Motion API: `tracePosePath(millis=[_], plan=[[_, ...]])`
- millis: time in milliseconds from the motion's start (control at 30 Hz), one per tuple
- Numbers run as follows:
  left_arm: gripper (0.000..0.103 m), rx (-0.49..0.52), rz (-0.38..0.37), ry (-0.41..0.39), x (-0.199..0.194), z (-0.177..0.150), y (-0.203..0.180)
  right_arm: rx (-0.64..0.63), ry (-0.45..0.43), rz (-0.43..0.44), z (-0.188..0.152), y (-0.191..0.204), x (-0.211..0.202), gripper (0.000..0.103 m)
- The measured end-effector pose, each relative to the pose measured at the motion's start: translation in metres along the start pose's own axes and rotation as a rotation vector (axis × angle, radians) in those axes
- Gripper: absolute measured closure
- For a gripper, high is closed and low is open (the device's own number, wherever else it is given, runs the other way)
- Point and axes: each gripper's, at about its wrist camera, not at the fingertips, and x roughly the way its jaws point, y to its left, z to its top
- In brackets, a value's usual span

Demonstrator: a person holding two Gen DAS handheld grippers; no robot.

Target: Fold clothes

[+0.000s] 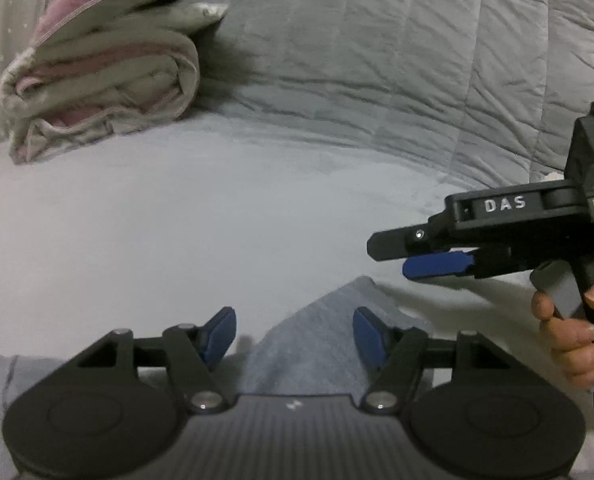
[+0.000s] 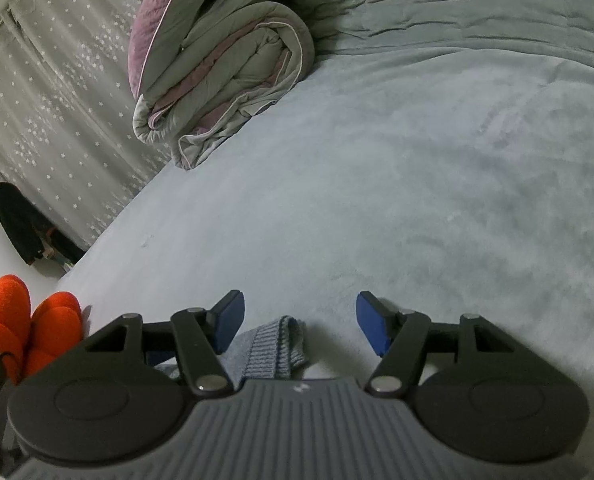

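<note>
On the pale blue bed sheet [image 1: 177,216], I held my left gripper [image 1: 295,336] with its blue pads apart, nothing pressed between them; a pointed corner of the light blue garment [image 1: 329,320] lay on the sheet in the gap. My right gripper [image 2: 300,322] likewise stood parted, a ribbed cuff [image 2: 275,348] of the same garment lying on the sheet between its fingers, closer to the left pad, untouched so far as I could see. A hand [image 1: 573,320] gripped that tool's handle. At the sheet's far left corner sat a folded grey-and-mauve comforter [image 2: 225,76]; a grey quilt [image 1: 417,60] lay beyond the sheet. Orange slippers [image 2: 25,320] stood off the sheet's near left edge.
</note>
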Motion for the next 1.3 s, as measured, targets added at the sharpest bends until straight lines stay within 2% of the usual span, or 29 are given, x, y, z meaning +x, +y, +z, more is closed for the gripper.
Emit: tracePosePath(millis=[33,100,133,167,200,367,467,533,633,767,967,1000,1033,1100,1233,1300], plan=[[0.042,-0.009,-0.001,0.013,0.004,0.000,0.001,0.001,0.000,0.000,0.000,0.000,0.000,0.037],[0.067,-0.032,-0.006,0.039,0.010,0.000,0.004,0.005,0.000,0.003,0.000,-0.001,0.001,0.037],[0.075,-0.045,-0.003,0.042,0.012,-0.001,0.005,0.006,0.000,0.004,0.000,-0.001,0.001,0.037],[0.092,-0.052,-0.009,0.035,0.012,-0.001,0.005,0.008,0.000,0.006,0.000,-0.001,0.001,0.037],[0.099,-0.056,-0.015,0.027,0.011,-0.002,0.005,0.010,-0.001,0.007,0.000,-0.002,0.001,0.037],[0.099,0.037,-0.002,-0.067,-0.015,-0.009,-0.013,0.023,-0.056,0.001,0.005,-0.005,-0.012,0.037],[0.099,0.103,-0.027,-0.107,-0.036,-0.018,-0.022,0.041,-0.073,0.010,0.008,-0.008,-0.019,0.037],[0.099,0.140,-0.051,-0.093,-0.043,-0.024,-0.025,0.042,-0.058,0.023,0.008,-0.008,-0.018,0.037],[0.099,0.184,-0.072,-0.020,-0.045,-0.038,-0.028,0.015,-0.018,0.032,0.005,-0.004,-0.013,0.037],[0.094,0.180,-0.101,0.018,-0.050,-0.047,-0.025,-0.067,0.059,0.059,-0.002,0.009,-0.004,0.037],[0.060,0.168,-0.140,0.035,-0.053,-0.045,-0.024,-0.186,0.158,0.105,-0.014,0.029,0.007,0.038],[0.055,0.170,-0.147,0.037,-0.054,-0.045,-0.024,-0.202,0.168,0.105,-0.015,0.031,0.008,0.047],[0.053,0.163,-0.153,0.037,-0.056,-0.044,-0.022,-0.215,0.179,0.104,-0.015,0.033,0.010,0.065],[0.044,0.133,-0.154,0.028,-0.063,-0.040,-0.015,-0.224,0.200,0.096,-0.017,0.032,0.014,0.078],[0.038,0.033,-0.087,-0.024,-0.081,-0.031,0.014,-0.231,0.190,0.089,-0.018,0.031,0.012,0.088],[0.030,-0.015,-0.028,-0.054,-0.088,-0.026,0.029,-0.234,0.181,0.092,-0.018,0.032,0.010,0.092]])
